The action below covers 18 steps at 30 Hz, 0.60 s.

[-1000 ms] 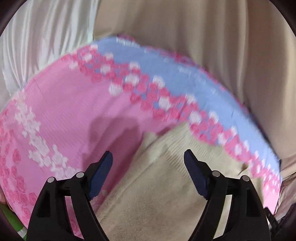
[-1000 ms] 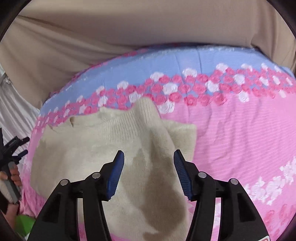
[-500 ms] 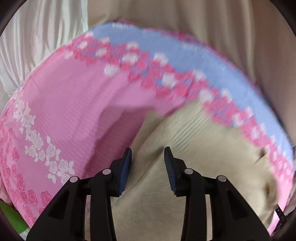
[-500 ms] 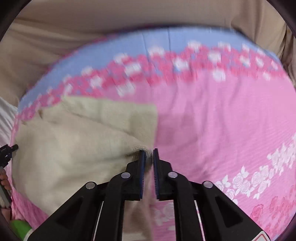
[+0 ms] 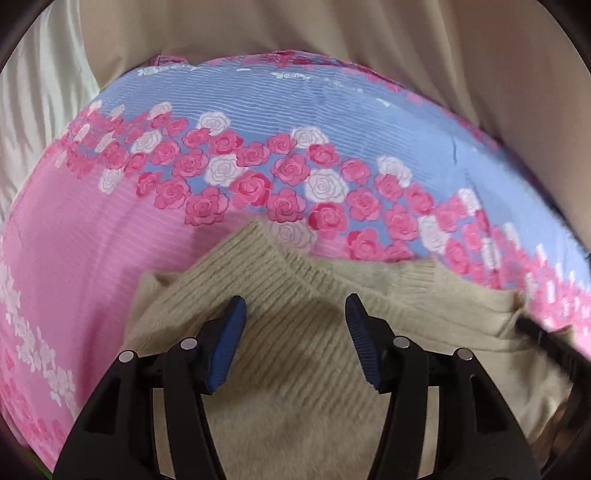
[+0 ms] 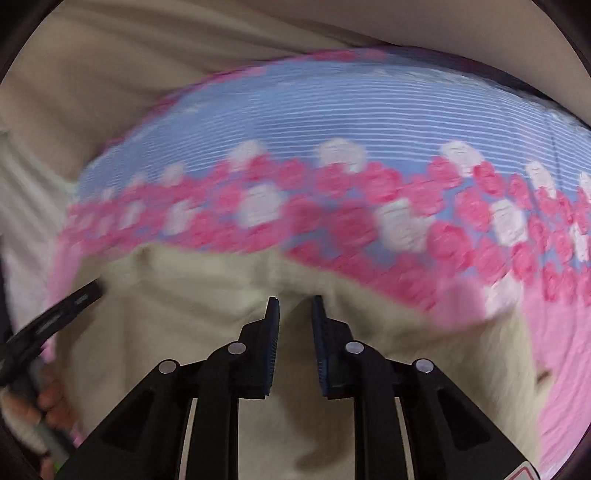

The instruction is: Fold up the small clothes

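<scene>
Beige ribbed knit sweater (image 5: 295, 332) lies on the pink-and-blue rose-print sheet (image 5: 110, 258). Left gripper (image 5: 295, 314) hangs over it, jaws spread wide. Right gripper (image 6: 295, 314) sits over it too, jaws slightly parted, holding nothing.

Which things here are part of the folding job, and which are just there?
Part of the job:
beige knit sweater
left gripper, open over it
right gripper, slightly open

Just there:
rose-print bedspread
beige curtain

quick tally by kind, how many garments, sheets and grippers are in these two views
beige knit sweater: 1
pink and blue rose-print sheet: 1
grippers: 2, left gripper and right gripper
total: 4
</scene>
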{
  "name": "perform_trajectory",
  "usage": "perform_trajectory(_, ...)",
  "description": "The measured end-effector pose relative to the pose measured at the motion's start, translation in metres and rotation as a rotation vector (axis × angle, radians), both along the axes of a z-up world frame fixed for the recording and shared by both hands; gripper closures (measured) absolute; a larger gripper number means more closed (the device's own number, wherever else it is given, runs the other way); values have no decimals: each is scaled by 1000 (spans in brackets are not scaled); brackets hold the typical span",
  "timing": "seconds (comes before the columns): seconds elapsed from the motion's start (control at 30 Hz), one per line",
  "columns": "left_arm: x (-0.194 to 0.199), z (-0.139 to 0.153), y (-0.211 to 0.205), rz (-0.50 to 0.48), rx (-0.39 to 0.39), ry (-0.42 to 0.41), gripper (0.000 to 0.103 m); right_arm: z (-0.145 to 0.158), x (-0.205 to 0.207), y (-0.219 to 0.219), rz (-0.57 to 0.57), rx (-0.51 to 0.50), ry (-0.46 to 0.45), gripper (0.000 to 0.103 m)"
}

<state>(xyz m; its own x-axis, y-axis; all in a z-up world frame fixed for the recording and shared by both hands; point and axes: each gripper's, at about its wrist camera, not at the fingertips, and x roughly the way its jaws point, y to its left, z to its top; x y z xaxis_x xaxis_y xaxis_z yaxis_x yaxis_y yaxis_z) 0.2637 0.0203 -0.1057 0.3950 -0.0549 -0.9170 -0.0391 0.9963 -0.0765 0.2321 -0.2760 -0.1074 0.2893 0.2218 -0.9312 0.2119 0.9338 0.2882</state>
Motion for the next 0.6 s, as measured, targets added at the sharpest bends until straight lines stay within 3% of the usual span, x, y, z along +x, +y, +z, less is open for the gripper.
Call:
perform_trajectory(0.07, 1, -2, 0, -5, 1, -2, 49, 14, -2, -7, -66, 50, -34, 102)
perform_trajectory(0.1, 1, -1, 1, -4, -13, -2, 49, 26, -9, -7, -75, 43, -77, 90)
perform_trajectory(0.17, -3, 8, 9, 2, -64, -13, 49, 52, -33, -11, -86, 33, -142, 83)
perform_trajectory(0.2, -6, 16, 15, 9, -92, -26, 49, 62, -48, -15, -98, 27, -167, 72)
perform_trajectory(0.23, -11, 23, 23, 23, -112, -40, 48, 73, -71, -22, -117, -13, -192, 56)
perform_trajectory(0.3, -20, 36, 44, 63, -107, -80, 34, 78, -102, -41, -135, -111, -203, 42)
perform_trajectory(0.33, -23, 38, 54, 89, -90, -90, 32, 78, -120, -49, -150, -184, -186, 34)
perform_trajectory(0.4, -25, 31, 72, 132, -57, -80, 31, 73, -132, -63, -167, -223, -136, 28)
perform_trajectory(0.43, -23, 21, 76, 140, -45, -48, 33, 60, -135, -68, -160, -194, -97, 30)
perform_trajectory(0.47, -21, 13, 78, 137, -54, -29, 52, 52, -138, -69, -148, -162, -83, 37)
perform_trajectory(0.5, -19, 3, 76, 115, -68, -2, 71, 44, -137, -71, -132, -123, -72, 81)
perform_trajectory(0.53, -19, 0, 73, 106, -60, -6, 75, 40, -134, -73, -131, -94, -61, 96)
perform_trajectory(0.6, -20, 9, 70, 107, -62, -42, 87, 53, -136, -79, -185, -64, -129, 96)
